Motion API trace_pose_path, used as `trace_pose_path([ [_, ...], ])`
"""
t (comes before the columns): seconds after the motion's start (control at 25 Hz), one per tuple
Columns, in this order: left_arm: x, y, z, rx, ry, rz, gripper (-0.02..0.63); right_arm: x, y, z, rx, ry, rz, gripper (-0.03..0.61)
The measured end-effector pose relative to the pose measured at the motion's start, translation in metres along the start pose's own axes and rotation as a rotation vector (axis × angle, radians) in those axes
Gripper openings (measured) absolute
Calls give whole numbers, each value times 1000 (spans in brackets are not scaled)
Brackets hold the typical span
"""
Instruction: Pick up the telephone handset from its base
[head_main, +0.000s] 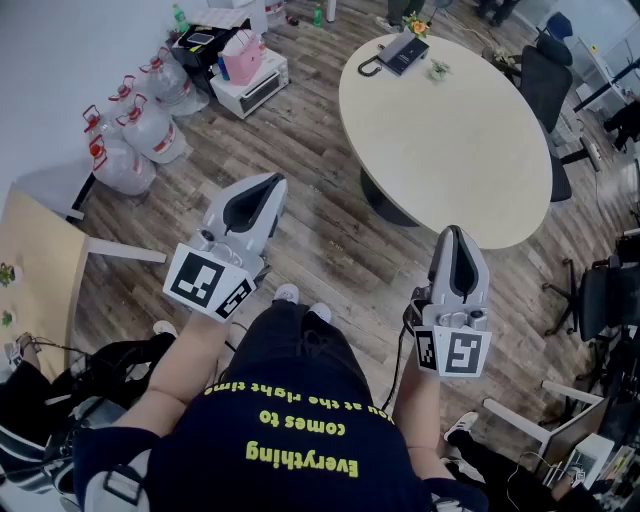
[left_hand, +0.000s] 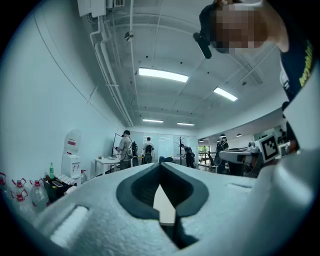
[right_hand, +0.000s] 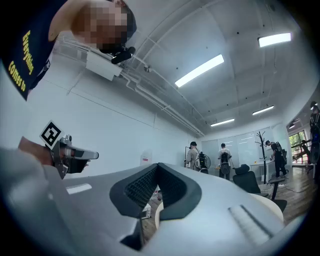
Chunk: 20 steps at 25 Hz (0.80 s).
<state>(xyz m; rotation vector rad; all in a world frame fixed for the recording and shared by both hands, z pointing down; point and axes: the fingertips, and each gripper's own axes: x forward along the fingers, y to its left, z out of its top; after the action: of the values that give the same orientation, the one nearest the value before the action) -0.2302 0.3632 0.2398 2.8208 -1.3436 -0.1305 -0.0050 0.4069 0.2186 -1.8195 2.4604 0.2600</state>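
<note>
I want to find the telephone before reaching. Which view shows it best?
The head view: the telephone sits near the far edge of the round table, seen from above, small but unobstructed. The left gripper view and the right gripper view show nothing of it; each looks across the room past its own jaws.

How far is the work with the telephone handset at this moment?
Done: nothing visible; the telephone sits untouched on the round table, far ahead. In hand: nothing; the left gripper and the right gripper are shut and empty, over the floor. Left: the approach, the grip and the lift.
</note>
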Motion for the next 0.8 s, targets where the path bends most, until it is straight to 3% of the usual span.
trace_pose_path([
  [0.8,21,-13,-9,-22,22,12,5,-11,-18,9,54,-2,-1,29],
])
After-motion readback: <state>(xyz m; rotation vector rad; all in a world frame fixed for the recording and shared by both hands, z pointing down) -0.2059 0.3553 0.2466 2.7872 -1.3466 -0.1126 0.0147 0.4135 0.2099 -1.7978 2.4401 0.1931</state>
